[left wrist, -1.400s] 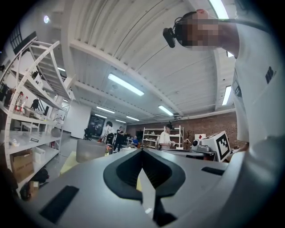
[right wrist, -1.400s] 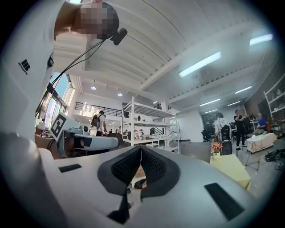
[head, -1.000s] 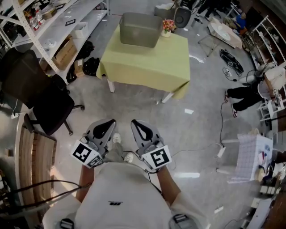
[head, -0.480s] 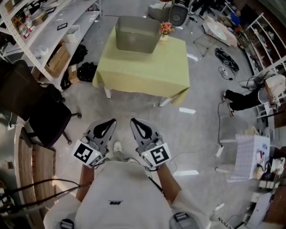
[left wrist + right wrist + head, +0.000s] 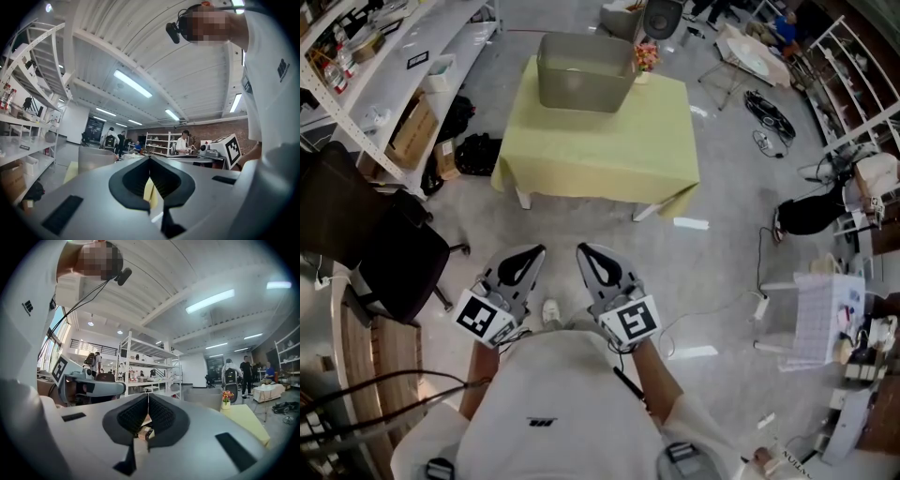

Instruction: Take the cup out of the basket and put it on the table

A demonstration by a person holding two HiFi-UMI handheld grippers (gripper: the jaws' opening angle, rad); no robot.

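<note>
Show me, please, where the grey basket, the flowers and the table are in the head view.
grey basket point(image 5: 581, 92): head view, on its near outer wall.
flowers point(image 5: 648, 54): head view, on the blossoms.
table point(image 5: 600, 150): head view, on the bare middle of its yellow-green top.

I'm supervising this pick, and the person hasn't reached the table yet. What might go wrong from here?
1. The small pot of flowers stands close beside the grey plastic basket; reaching in may knock it over.
2. Both the left tongs and the right tongs are shut. They must open before going for the cup, which is not visible from here.
3. The yellow-green tablecloth hangs over the edges; snagging it might drag the basket.
</note>
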